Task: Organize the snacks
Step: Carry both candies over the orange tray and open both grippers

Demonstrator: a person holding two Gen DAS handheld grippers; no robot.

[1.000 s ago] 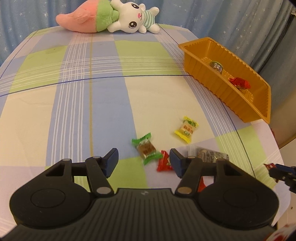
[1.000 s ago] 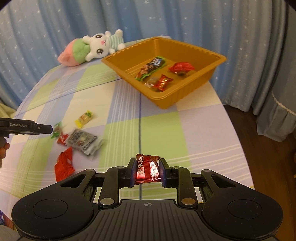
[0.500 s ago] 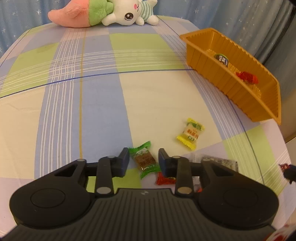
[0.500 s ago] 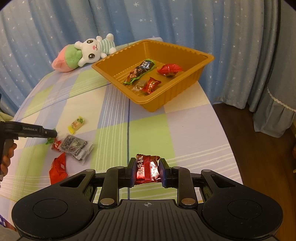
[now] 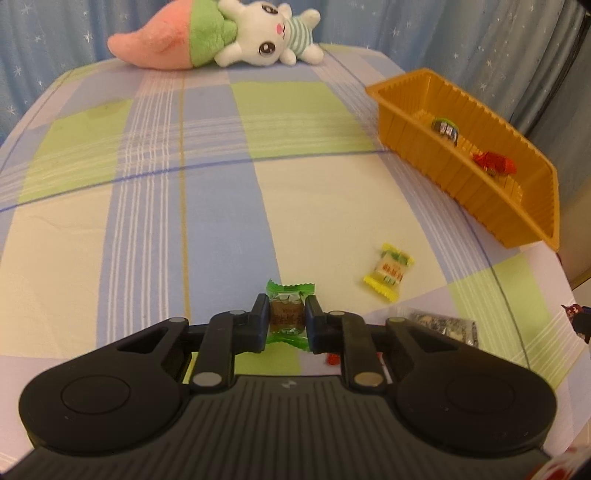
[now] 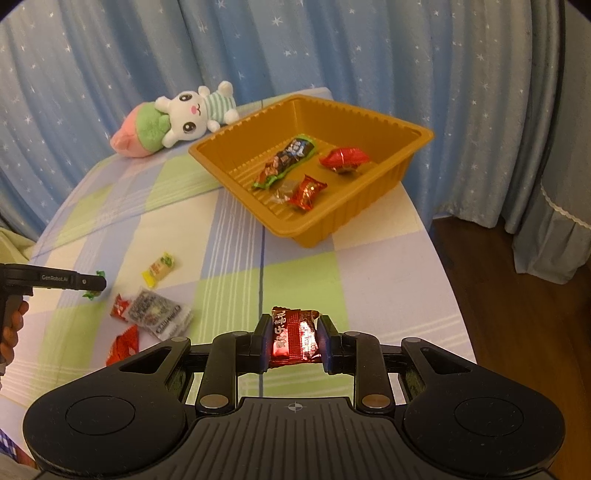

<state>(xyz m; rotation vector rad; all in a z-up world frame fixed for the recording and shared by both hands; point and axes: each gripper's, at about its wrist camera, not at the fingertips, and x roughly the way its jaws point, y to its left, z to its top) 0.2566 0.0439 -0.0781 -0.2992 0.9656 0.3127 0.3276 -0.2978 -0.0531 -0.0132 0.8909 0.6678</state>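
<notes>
My left gripper pinches a crinkly green-wrapped candy above the plaid cloth; my right gripper clamps a glossy red foil packet. Beyond lies a yellow candy, then the ribbed orange plastic tray holding shiny wrappers.

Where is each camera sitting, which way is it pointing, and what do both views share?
Left wrist: rides the left gripper, low over the table, facing the plush rabbit; jaws clamp a green-wrapped candy.
Right wrist: rides the right gripper, higher, facing the orange tray; jaws clamp a red snack packet; the person's hand shows.
Shared: tray, rabbit, yellow candy.
</notes>
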